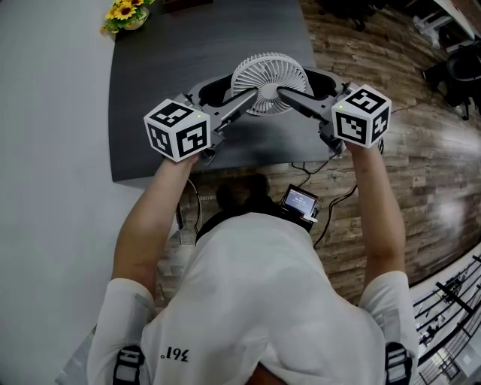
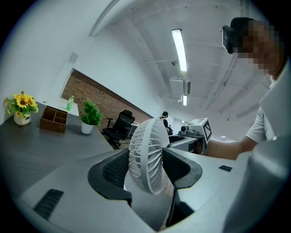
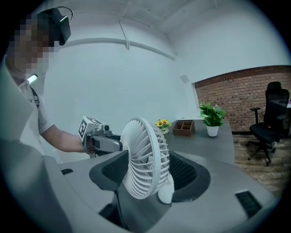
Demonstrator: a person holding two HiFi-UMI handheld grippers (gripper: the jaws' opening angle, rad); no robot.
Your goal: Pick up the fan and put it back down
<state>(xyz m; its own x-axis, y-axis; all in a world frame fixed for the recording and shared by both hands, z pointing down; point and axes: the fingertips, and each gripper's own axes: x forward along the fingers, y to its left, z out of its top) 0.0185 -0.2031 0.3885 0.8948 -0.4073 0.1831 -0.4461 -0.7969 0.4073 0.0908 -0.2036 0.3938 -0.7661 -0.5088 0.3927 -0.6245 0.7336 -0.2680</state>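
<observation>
Both tongs pinch the white fan (image 1: 261, 83). The left tongs (image 1: 233, 92) and the right tongs (image 1: 302, 84) reach in from opposite sides, each with one pad on either face of the round grille. The fan is over the dark surface (image 1: 165, 68), close to its near edge and toward the right corner. Whether its base touches the surface cannot be told. Yellow flowers (image 1: 126, 10) stand at the far left corner.

The person's white shirt (image 1: 255, 301) is showing the number 361, upside down to the head camera. A small screen (image 1: 300, 200) below the table edge is glowing, its print too small to read.
</observation>
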